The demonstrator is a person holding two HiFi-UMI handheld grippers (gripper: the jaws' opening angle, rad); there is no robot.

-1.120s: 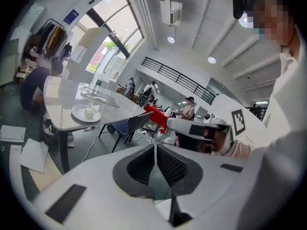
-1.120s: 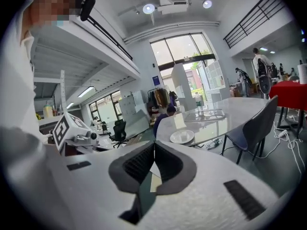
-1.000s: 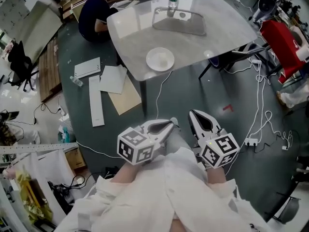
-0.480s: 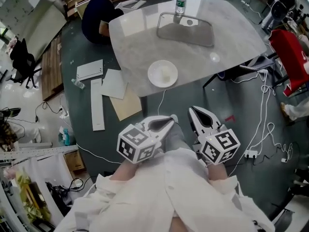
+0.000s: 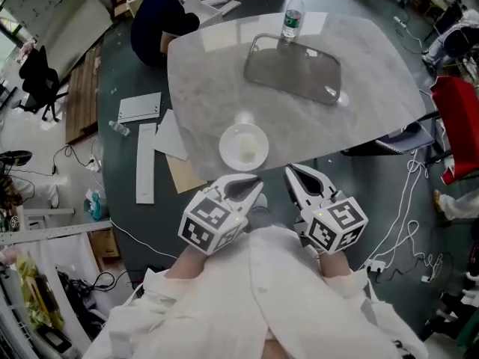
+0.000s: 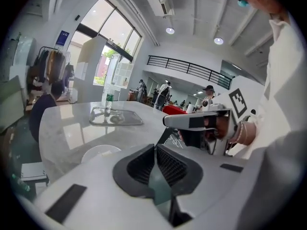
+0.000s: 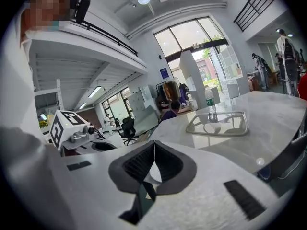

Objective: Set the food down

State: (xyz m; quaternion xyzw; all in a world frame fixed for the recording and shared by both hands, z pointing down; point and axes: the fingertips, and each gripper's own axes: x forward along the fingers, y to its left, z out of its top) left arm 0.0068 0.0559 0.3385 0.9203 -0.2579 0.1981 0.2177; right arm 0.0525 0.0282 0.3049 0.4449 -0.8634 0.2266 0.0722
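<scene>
Both the left gripper [image 5: 254, 189] and right gripper [image 5: 293, 176] are closed, empty; one should probably open before approaching the bowl [image 5: 244, 146] on the bench [image 5: 202, 88].

A large open workshop or lab hall. Right of the pale marble-look table [image 5: 224, 88], loose cables [image 5: 410, 193] and a power strip [image 5: 372, 264] lie on the dark floor. To its left lie flat white panels [image 5: 144, 163] and cardboard [image 5: 187, 174], with a black office chair [image 5: 37, 81] further left. Beyond the table are tall windows [image 6: 108, 42], a railed mezzanine [image 6: 192, 65], ceiling spotlights [image 6: 218, 40] and people [image 6: 165, 92] standing about.
</scene>
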